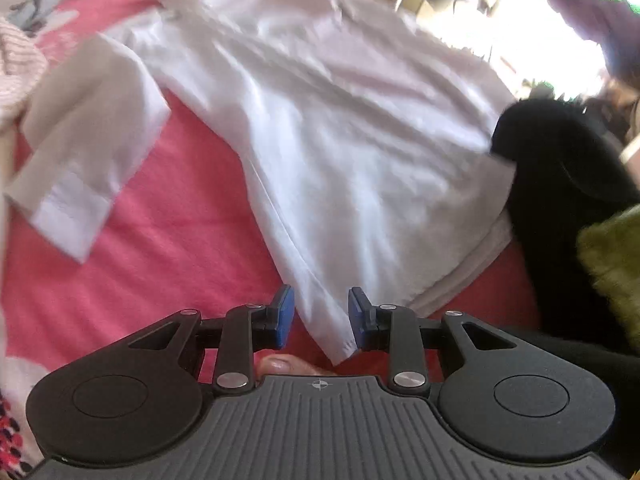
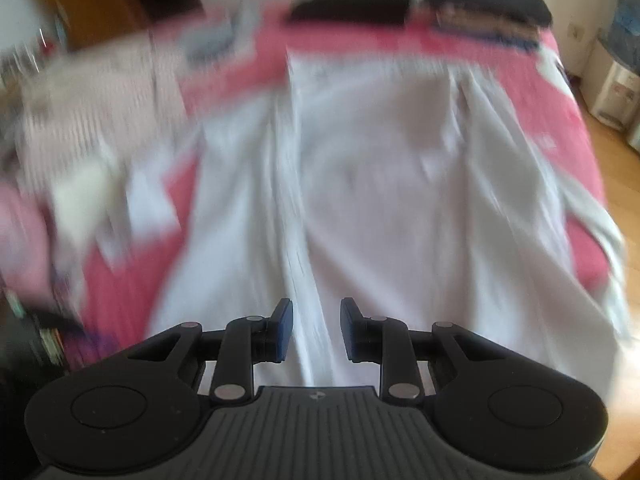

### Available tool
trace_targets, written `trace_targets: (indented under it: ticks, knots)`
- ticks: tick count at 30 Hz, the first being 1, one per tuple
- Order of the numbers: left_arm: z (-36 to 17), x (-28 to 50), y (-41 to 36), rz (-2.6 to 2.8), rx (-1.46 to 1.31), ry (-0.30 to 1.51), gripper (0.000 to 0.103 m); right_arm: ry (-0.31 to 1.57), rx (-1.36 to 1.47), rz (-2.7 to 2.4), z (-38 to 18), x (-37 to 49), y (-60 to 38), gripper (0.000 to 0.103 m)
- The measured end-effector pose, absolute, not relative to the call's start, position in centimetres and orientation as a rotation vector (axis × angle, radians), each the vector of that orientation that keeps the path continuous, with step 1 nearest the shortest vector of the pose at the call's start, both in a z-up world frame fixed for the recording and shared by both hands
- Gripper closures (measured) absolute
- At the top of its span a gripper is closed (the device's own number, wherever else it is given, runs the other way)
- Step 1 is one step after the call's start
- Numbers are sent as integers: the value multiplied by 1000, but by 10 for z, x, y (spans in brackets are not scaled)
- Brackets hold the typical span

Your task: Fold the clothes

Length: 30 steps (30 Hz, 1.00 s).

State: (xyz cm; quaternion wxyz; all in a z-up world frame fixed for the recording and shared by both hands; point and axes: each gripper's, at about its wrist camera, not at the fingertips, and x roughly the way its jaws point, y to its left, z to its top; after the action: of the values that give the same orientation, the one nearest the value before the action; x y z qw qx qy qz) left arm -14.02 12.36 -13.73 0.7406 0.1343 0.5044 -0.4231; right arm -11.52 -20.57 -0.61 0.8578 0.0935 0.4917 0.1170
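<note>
White shirt (image 1: pixel 320 128) lies spread across the pink bedcover (image 1: pixel 160 248), and both of my tools hang above it. My left hand-held gripper (image 1: pixel 321 318) has its blue pads (image 1: pixel 285 316) parted by a narrow gap, with one lower corner of the shirt lying in that gap; the pads do not press on the cloth, so I hold nothing there. A fingertip (image 1: pixel 276 364) of mine shows just behind the jaws. From this side one sleeve (image 1: pixel 80 160) runs out to the left, its cuff flat on the bedcover and apart from the shirt's body. A black garment (image 1: pixel 560 200) sits against the shirt's right edge, with something green and fuzzy (image 1: pixel 616 272) beside it, and a striped pink-and-white piece (image 1: pixel 20 64) lies at the far left.

My right hand-held gripper (image 2: pixel 316 330) is likewise narrowly apart and grips nothing; the shirt (image 2: pixel 380 180) lies under it, a long seam or fold running away from the jaws up the middle. That view is blurred, so finer detail escapes me. The cloth's right side hangs over the edge of the bed (image 2: pixel 576 128) towards the wooden floor (image 2: pixel 624 280). At the far end of the bed stand dark folded clothes (image 2: pixel 492 0) in a stack, with another dark item (image 2: pixel 352 6) to their left. Striped fabric (image 2: pixel 92 96) lies heaped at the left.
</note>
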Motion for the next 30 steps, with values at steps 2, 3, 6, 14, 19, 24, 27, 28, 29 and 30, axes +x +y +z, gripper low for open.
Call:
trace_targets:
  ticks: [2, 3, 6, 14, 19, 24, 27, 28, 29, 30]
  knots:
    - [-148, -146, 118, -930, 337, 1142, 74, 964, 269, 269, -17, -80, -205, 75]
    - [-151, -147, 119, -928, 349, 1155, 74, 948, 299, 284, -23, -60, -203, 75]
    - [-159, -150, 121, -918, 352, 1196, 74, 922, 353, 323, -44, -2, -192, 75]
    - [-168, -142, 133, -899, 239, 1253, 74, 823, 112, 319, -71, 126, -126, 75]
    - [-171, -139, 134, -907, 203, 1271, 74, 821, -28, 304, -96, 192, -88, 75]
    - [-175, -133, 136, -923, 171, 1295, 74, 902, -79, 254, -132, 235, -78, 87]
    - [-177, -127, 139, -943, 146, 1314, 74, 861, -3, 248, -130, 235, -99, 101]
    - [-178, -126, 141, -948, 137, 1320, 74, 833, 61, 243, -122, 233, -112, 101]
    - [-178, -124, 142, -953, 127, 1327, 74, 803, 148, 235, -114, 227, -133, 101]
    - [-179, -122, 144, -958, 117, 1335, 74, 772, 238, 226, -106, 220, -155, 101]
